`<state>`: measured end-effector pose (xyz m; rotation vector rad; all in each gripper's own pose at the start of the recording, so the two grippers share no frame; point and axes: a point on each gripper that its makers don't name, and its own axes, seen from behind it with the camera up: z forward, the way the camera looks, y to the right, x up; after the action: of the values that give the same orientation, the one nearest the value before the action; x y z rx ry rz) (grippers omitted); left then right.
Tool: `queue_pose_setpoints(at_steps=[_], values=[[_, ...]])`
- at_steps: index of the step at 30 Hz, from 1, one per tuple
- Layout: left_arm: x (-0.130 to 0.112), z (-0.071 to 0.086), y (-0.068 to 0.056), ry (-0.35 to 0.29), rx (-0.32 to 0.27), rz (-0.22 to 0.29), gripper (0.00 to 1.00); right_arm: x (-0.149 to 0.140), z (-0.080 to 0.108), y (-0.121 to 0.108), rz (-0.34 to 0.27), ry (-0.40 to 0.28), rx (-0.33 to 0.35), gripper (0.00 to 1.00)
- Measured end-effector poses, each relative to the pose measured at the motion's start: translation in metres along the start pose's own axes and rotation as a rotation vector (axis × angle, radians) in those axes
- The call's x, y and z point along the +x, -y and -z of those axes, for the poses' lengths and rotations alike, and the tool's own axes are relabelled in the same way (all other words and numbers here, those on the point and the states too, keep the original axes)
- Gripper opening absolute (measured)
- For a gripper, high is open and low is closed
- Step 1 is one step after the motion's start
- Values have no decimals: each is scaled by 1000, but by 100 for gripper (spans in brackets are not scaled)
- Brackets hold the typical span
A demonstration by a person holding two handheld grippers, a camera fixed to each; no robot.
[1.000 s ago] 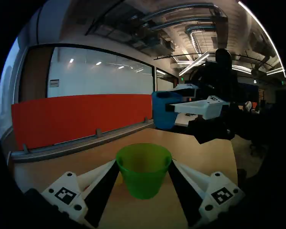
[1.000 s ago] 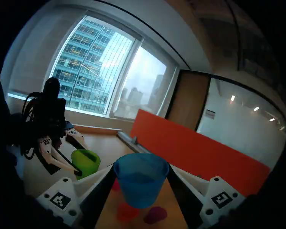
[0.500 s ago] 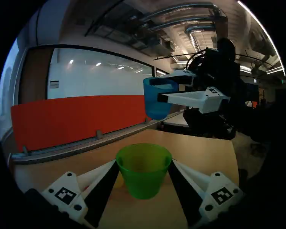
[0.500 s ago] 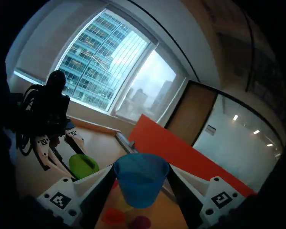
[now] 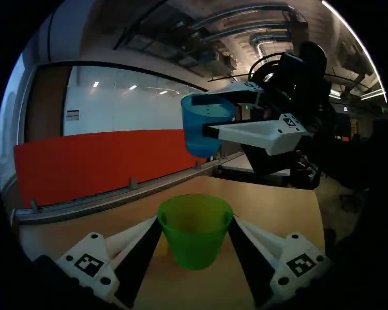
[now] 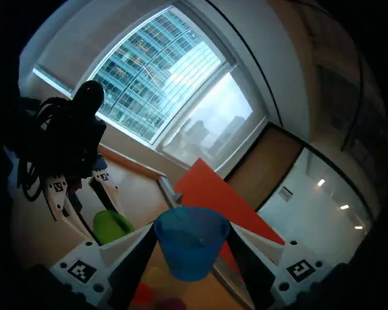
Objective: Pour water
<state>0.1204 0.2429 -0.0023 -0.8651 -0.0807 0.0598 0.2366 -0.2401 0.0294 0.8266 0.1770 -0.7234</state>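
Observation:
In the left gripper view my left gripper [image 5: 195, 235] is shut on a green cup [image 5: 195, 229], held upright just above the wooden table [image 5: 277, 204]. Above and beyond it hangs a blue cup [image 5: 201, 124], tipped toward the green one and gripped by my right gripper [image 5: 214, 124]. In the right gripper view the right gripper [image 6: 191, 248] is shut on the blue cup [image 6: 191, 247], which holds water. Lower left there, the green cup [image 6: 111, 226] sits between the left gripper's white fingers [image 6: 70, 214].
An orange partition [image 5: 101, 157] with a metal rail runs along the table's far edge. A large window [image 6: 158, 98] looks onto towers. Coloured round spots [image 6: 152, 281] lie on the table under the blue cup. Dark cables and a hand sit behind each gripper.
The right gripper has lifted the blue cup higher, carried it toward the green cup and begun tilting it. The left gripper and green cup have stayed still.

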Motion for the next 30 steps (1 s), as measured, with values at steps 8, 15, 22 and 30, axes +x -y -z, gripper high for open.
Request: queue_pose_setpoints(at_steps=[8,15,22,30], values=[[3,-3,-3,-2,-8,-5,87,6,-9,-3,94,5,6,92],[7,-4,-6,-3,-15,-14,87,9,-14,-12,164,8,-4,92],[10,-6,-10,-3,-23,-18,87,10,-19,-16,239,15,-12,92],[10,-8,-11,-7,-28,-17,87,11,-22,-19,306,23,-16,92]])
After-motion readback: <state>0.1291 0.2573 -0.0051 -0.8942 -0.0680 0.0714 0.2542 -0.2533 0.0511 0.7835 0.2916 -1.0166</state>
